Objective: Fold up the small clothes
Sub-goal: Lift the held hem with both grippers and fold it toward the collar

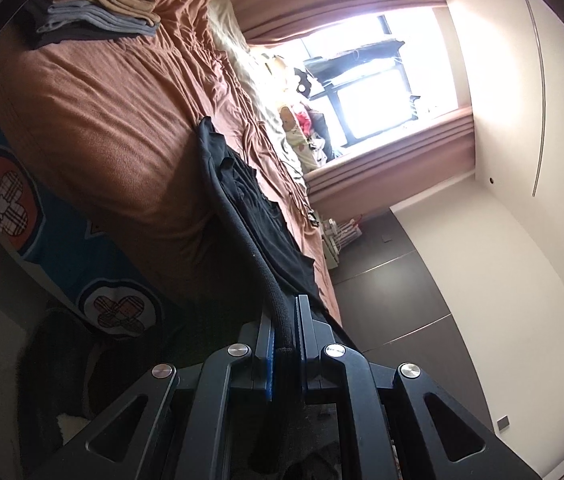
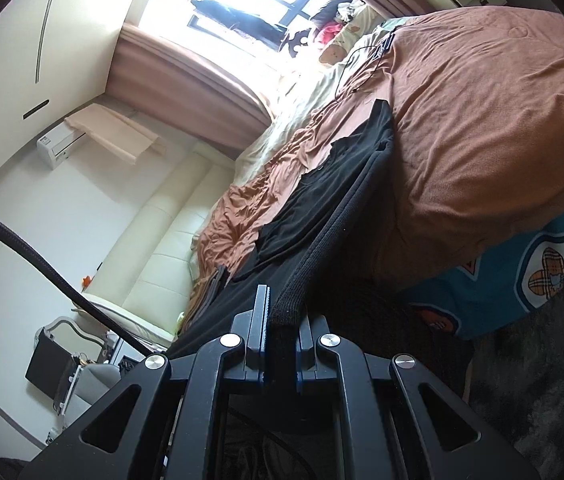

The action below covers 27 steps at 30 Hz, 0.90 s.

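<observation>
Black garment (image 1: 250, 216): one, stretched flat across the bed (image 1: 94, 120), its ribbed hem clamped at either end by the left hand-held gripper (image 1: 285, 344) and right hand-held gripper (image 2: 283, 336). No fold made in it yet. Folded stack (image 1: 98, 16): one, about four pieces, further along the bed.

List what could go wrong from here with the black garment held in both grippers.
The left gripper and right gripper each pinch only the ribbed hem of the black garment; a hard pull might slip it free. The body drapes bunched on the brown bedcover, so a fold could set crooked. A thin cable lies nearby and might snag.
</observation>
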### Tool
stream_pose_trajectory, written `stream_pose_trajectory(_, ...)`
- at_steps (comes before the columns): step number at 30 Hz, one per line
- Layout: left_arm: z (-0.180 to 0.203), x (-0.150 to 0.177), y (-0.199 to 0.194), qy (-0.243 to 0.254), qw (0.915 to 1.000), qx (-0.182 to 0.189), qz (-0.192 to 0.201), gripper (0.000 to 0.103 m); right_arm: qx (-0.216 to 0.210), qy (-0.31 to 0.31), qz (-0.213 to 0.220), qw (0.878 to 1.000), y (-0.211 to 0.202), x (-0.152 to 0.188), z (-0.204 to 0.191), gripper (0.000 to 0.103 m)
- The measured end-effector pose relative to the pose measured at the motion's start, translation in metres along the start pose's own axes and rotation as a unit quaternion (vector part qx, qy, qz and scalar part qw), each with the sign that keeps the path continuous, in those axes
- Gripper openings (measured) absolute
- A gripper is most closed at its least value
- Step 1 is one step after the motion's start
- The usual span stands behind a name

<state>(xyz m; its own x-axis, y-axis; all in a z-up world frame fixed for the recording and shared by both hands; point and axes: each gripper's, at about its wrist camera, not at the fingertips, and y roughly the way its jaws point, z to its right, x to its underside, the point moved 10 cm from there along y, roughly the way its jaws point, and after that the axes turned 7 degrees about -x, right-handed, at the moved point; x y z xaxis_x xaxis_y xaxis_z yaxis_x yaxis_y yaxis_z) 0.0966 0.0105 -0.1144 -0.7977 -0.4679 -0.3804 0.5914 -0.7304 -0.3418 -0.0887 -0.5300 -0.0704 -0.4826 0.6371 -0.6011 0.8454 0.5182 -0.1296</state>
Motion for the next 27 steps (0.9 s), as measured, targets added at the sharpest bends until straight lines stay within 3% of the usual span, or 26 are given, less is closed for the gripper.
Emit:
stream_pose_trajectory(6,0.002,0.017,-0.027,-0.001,1.0000,0.005,0.008,0.008,-0.016,-0.004,0.006,1.000,-0.017,0.011,-0.008,0.006)
stream_pose_trajectory(11,0.012,0.012,-0.026,0.002,0.9998,0.015,0.013,0.008,-0.021,-0.006,0.015,1.000,-0.014,0.004,-0.003,0.006)
stream_pose_trajectory(19,0.049,-0.044,-0.003,0.022,0.9989,0.033,0.025,0.008,-0.034,-0.020,0.034,0.999,0.013,-0.038,-0.009,0.006)
stream_pose_trajectory(27,0.094,-0.119,0.034,0.059,0.9969,0.039,0.034,0.009,-0.042,-0.063,0.050,0.996,0.064,-0.113,-0.037,0.006)
